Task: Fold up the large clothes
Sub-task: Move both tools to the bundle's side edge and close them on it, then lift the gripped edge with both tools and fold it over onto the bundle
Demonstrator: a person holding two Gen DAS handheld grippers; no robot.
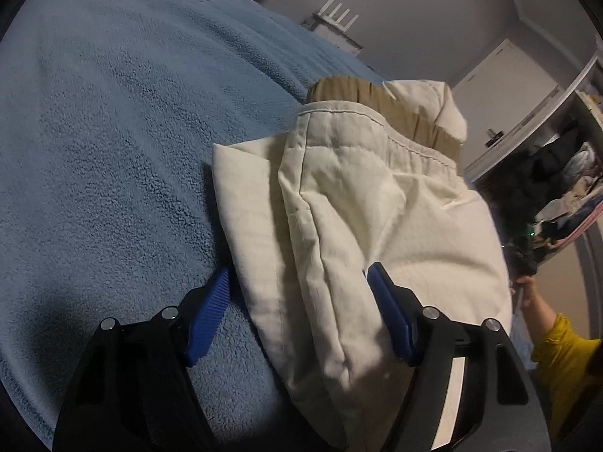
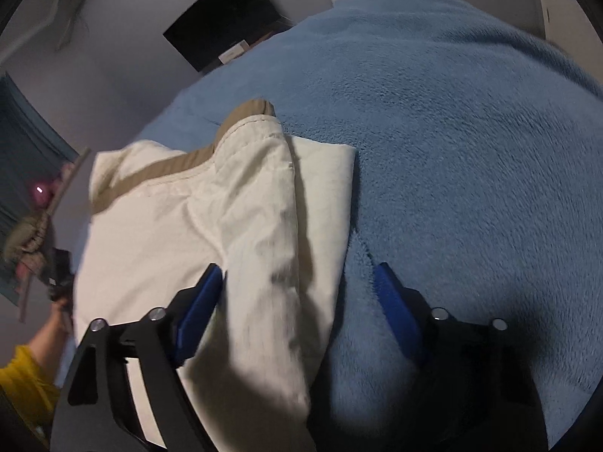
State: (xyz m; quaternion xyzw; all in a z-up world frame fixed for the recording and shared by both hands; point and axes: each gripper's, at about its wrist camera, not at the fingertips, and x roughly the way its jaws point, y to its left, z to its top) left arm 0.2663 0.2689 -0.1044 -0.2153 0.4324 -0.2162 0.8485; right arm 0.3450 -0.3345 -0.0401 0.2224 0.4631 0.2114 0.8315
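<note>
A cream garment with a tan lining lies folded into a compact stack on the blue fleece blanket. My left gripper is open, its blue fingers astride the stack's left near edge. The garment also shows in the right wrist view, where my right gripper is open, its fingers astride the stack's right near edge. Neither gripper holds the cloth.
The blue blanket spreads widely around the stack. A shelf with clothes and a white door stand to the right. A dark screen hangs on the wall. A person's yellow-sleeved arm is nearby.
</note>
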